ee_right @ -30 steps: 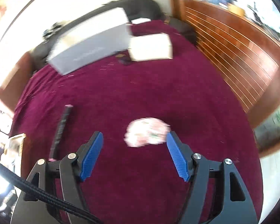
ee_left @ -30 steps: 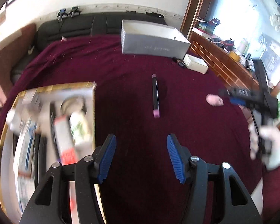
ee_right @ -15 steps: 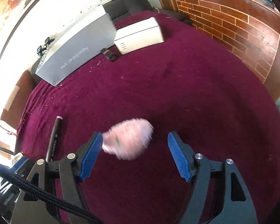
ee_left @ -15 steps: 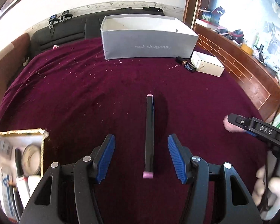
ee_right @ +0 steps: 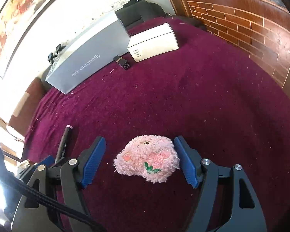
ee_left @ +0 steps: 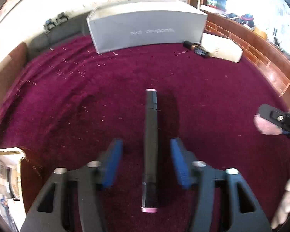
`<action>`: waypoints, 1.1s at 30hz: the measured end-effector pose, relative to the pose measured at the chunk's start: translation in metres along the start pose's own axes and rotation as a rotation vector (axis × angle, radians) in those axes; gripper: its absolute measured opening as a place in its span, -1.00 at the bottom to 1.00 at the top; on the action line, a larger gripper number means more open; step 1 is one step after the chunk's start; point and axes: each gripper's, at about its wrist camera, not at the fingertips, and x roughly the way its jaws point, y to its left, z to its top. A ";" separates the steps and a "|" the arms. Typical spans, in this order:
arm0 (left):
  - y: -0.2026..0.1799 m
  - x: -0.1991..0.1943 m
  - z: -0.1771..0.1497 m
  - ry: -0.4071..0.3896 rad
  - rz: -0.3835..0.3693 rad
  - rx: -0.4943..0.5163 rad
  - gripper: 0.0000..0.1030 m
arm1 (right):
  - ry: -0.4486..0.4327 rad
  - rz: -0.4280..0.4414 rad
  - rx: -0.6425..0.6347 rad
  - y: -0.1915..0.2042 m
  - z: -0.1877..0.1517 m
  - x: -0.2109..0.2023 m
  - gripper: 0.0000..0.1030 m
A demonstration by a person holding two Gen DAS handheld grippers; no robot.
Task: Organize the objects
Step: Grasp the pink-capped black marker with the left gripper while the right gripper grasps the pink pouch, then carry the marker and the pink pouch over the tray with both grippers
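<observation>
Marker (ee_left: 150, 150) flat on maroon cloth (ee_left: 87, 100), betw left gripper (ee_left: 146, 162) pads, jaws just closing, not yet touching. Pink plush (ee_right: 147, 159) betw right gripper (ee_right: 140, 161) pads, jaws apart.

Tablecloth (ee_right: 203, 96): maroon velvety cloth, matt. Plush toy (ee_right: 147, 158): fluffy pink fabric. Marker (ee_left: 151, 141): smooth black plastic. Shoebox (ee_right: 87, 61): grey cardboard.

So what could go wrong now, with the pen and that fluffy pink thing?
1. The left gripper's jaws have just been closing with the pen between them, and the pads are not yet touching it. The pen is slim, so it might roll or tilt out.
2. The right gripper is open around the plush, which sits nearer one pad. Closing could nudge it aside or catch only fluff.
</observation>
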 end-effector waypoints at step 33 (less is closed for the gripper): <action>0.004 -0.066 -0.053 -0.016 -0.055 -0.089 -0.78 | 0.002 -0.197 -0.161 0.022 -0.014 -0.001 -0.13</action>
